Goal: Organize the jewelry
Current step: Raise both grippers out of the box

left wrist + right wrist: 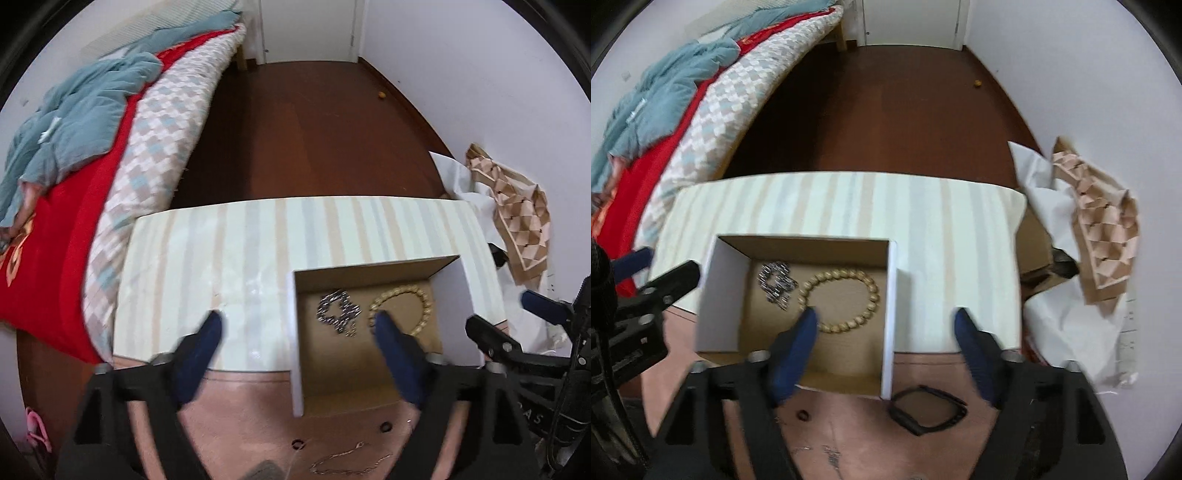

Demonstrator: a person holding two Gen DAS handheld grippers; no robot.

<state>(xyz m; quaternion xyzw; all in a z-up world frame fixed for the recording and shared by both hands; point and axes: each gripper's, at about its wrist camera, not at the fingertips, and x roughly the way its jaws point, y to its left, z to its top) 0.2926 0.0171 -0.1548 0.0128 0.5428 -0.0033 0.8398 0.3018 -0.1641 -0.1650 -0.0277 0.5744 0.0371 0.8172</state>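
Note:
An open cardboard box (297,332) (892,314) stands on the table. Inside lie a silver chain bracelet (338,312) (775,282) and a beige bead bracelet (404,308) (838,301). My left gripper (297,321) is open and empty, straddling the box's left wall. My right gripper (886,319) is open and empty, straddling the box's right wall. A black bracelet (929,410) lies on the pink mat in front of the box. A thin gold chain (351,467) and small dark rings (297,444) lie on the mat (251,391).
A striped cloth (258,236) (923,206) covers the table behind the box. A bed with red and teal bedding (74,155) is at the left. Crumpled white and patterned paper (1089,240) lies at the right. Brown floor lies beyond.

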